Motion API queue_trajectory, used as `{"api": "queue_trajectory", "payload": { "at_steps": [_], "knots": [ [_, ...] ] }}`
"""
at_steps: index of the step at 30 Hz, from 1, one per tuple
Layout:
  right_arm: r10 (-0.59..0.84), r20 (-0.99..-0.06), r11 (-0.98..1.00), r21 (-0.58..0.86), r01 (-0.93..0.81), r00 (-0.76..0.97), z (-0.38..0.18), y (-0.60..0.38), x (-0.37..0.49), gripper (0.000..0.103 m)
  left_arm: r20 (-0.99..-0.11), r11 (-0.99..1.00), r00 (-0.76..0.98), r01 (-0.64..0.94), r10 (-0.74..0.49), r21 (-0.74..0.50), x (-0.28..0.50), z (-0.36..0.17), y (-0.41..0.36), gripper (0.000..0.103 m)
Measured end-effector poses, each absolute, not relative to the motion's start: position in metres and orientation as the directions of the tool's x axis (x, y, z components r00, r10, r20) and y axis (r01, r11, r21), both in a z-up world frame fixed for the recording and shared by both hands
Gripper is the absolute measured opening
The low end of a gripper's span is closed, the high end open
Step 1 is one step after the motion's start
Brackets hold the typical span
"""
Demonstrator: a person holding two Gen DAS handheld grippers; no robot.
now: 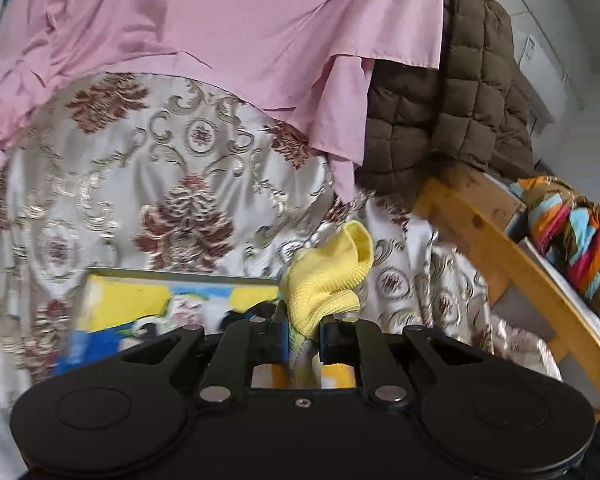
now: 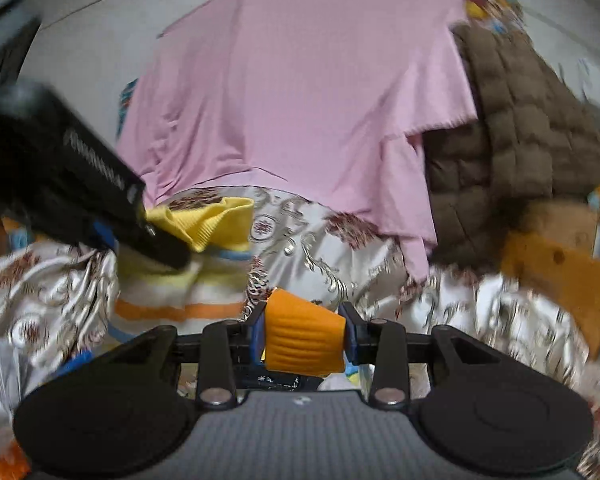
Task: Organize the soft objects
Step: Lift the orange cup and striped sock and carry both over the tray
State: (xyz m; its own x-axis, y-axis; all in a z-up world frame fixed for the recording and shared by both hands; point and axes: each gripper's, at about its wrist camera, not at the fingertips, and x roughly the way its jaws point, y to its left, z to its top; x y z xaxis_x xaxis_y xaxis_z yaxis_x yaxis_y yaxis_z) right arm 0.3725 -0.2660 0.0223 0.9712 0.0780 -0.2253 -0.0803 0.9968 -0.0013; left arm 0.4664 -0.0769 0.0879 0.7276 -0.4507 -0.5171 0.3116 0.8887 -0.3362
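Task under way. Left tool (image 1: 304, 330) grips a yellow cloth (image 1: 328, 276); right tool (image 2: 305, 338) grips an orange cloth (image 2: 304, 338). Both cloths held at 6 o'clock over the patterned bedspread (image 1: 140, 184); neither placed yet.

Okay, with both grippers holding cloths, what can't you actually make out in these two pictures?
- Yellow cloth, left wrist view: its lower part is hidden between the left gripper fingers.
- Orange cloth, right wrist view: its full size is hidden by the right gripper.
- Printed sheet, left wrist view: blurred and partly covered by the gripper body.
- Brown quilt, right wrist view: motion-blurred and cut off at the edge.
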Motion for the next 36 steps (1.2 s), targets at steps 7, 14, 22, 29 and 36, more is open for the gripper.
{"api": "queue_trajectory", "payload": {
  "at_steps": [7, 14, 22, 29, 36],
  "knots": [
    [0.122, -0.303, 0.986, 0.144, -0.081, 0.945, 0.004, -0.295, 0.397, 0.041, -0.521, 0.868, 0.722, 0.231, -0.455, -0.439, 0.504, 0.043, -0.078, 0.014],
    [0.181, -0.359, 0.976, 0.179, -0.123, 0.916, -0.010, -0.288, 0.412, 0.041, -0.598, 0.893, 0.692, 0.158, -0.405, -0.421, 0.508, 0.000, -0.057, 0.014],
    [0.275, -0.453, 0.944, 0.293, -0.150, 0.848, -0.024, -0.277, 0.425, 0.041, -0.669, 0.905, 0.629, 0.142, -0.396, -0.402, 0.504, -0.033, -0.054, 0.016],
    [0.293, -0.494, 0.942, 0.294, -0.160, 0.818, -0.029, -0.269, 0.430, 0.046, -0.694, 0.908, 0.614, 0.094, -0.376, -0.408, 0.504, -0.046, -0.044, 0.020],
    [0.300, -0.558, 0.938, 0.322, -0.132, 0.774, -0.037, -0.266, 0.435, 0.055, -0.680, 0.914, 0.650, 0.055, -0.338, -0.402, 0.488, -0.046, -0.032, 0.037]
  ]
}}
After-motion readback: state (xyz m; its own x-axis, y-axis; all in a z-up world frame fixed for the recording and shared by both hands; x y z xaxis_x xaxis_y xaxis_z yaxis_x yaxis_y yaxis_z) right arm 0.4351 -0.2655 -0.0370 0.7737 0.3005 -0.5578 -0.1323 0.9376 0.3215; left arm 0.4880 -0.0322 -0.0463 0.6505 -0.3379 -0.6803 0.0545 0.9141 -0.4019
